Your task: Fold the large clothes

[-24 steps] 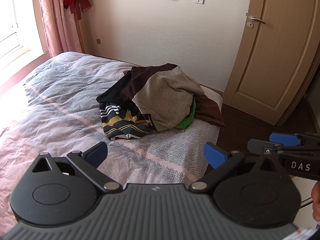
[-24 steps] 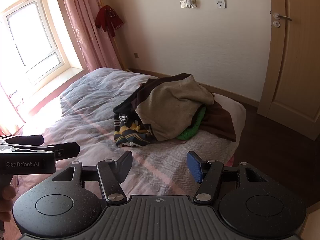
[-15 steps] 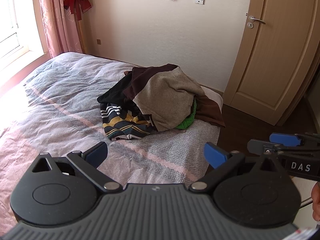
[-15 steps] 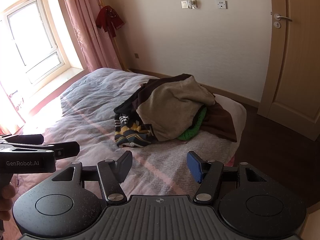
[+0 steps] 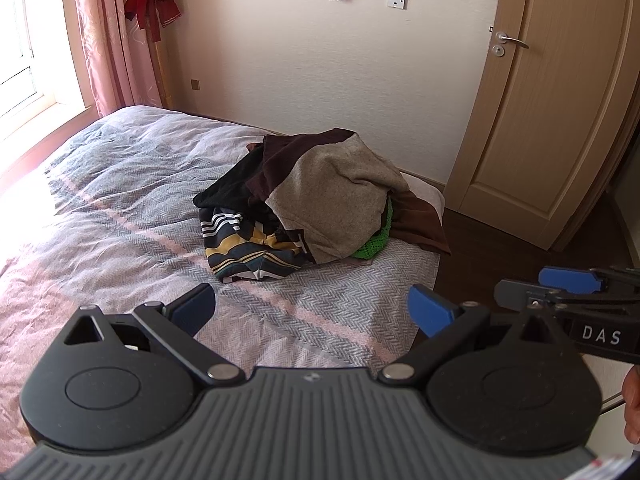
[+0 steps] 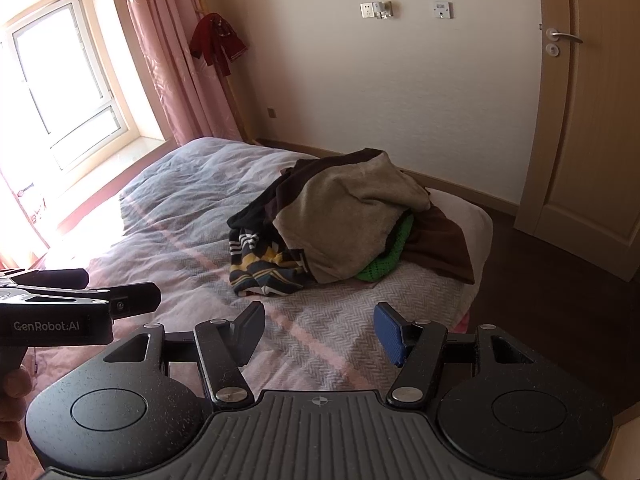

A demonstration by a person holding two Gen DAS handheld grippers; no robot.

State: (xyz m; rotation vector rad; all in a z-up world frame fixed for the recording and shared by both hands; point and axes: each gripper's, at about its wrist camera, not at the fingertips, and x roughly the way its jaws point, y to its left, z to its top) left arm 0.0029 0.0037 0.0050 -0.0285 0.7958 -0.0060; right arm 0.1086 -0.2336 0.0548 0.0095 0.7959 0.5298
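1. At the far left, strong daylight is coming through the window, and a pink curtain is hanging beside it.
2. A dark red cloth is hanging on a pole next to the curtain.
3. The bed, covered with a grey and pink herringbone bedspread, is filling the left and middle part of both views.
4. The left tool is hanging above the near part of the bed with its jaws standing wide apart, and nothing is lying between its blue pads.
5. The pile of clothes is lying on the bed near its right edge, well apart from both tools.
6. In this pile a beige grey sweater is lying on top, a striped garment with yellow bands is showing at the front left, a green knitted piece is peeking out below on the right, and a dark brown garment is spreading toward the edge of the bed.
7. The right tool is also open and holding nothing, pointing down toward the bedspread in front of the pile.
8. A light wooden door with a metal handle is standing closed at the far right.
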